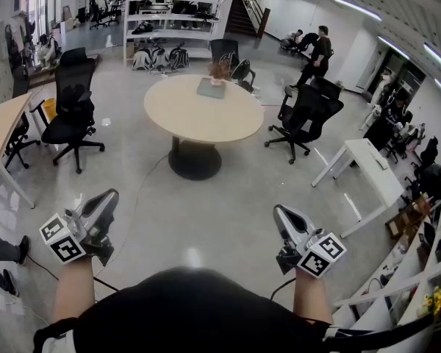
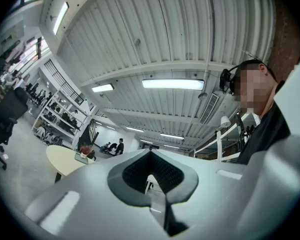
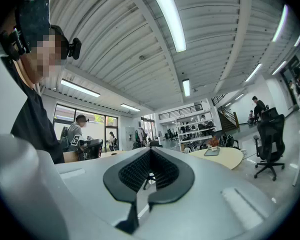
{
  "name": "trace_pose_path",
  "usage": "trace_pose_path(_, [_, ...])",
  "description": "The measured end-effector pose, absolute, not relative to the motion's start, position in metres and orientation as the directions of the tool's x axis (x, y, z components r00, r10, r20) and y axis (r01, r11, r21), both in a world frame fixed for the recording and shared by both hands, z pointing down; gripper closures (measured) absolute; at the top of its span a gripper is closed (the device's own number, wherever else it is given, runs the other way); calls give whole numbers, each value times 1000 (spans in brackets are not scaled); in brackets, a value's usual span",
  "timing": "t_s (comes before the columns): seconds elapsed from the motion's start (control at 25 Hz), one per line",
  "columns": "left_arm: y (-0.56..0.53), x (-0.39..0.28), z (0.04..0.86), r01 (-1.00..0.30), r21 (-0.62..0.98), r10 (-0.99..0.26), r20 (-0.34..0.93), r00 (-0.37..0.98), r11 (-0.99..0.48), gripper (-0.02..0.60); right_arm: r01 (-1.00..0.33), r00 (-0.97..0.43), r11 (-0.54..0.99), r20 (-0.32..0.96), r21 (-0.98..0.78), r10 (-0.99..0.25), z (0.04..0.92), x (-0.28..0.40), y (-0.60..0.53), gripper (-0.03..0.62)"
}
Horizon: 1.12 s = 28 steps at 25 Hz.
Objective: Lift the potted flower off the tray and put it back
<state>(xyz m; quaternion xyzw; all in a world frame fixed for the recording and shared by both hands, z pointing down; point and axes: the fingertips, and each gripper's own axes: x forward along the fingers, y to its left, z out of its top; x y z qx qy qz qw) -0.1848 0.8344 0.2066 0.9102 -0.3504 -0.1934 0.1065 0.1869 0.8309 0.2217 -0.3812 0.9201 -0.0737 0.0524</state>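
Standing well back from the round table (image 1: 178,116), you hold both grippers low and near your body; the whole coming move turns on that gap, since the potted flower (image 1: 220,69) lies far ahead of them, across open floor, on the far half of the tabletop.

It stands upright at the far edge of the tray (image 1: 211,88); from here it is too small to tell whether the pot rests on the tray or just behind it, and the tray's long axis cannot be read either.

The left gripper (image 1: 107,200) has its jaws pressed together with nothing between them; the right gripper (image 1: 281,215) is likewise closed and empty, its pads meeting in its own view.

Judging by the head view, the flower sits roughly midway between your two hands, perhaps a shade toward the right one, so neither arm is plainly nearer; you would have to walk up to the table before either can reach.

The left gripper view shows the table off to the left of its jaws; the right gripper view shows it off to the right.

Counted: one potted flower; one tray; one round table; two grippers, both empty.
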Motion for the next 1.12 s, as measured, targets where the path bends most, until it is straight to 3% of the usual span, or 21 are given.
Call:
trace_pose_path(0.8, [838, -186, 207, -576, 327, -662, -319, 679, -749, 584, -682, -723, 711, 5, -170, -691, 225, 172, 823, 580])
trace_pose_path(1.12, [826, -222, 213, -573, 353, -672, -333, 662, -740, 584, -673, -732, 721, 12, -164, -681, 220, 137, 804, 579])
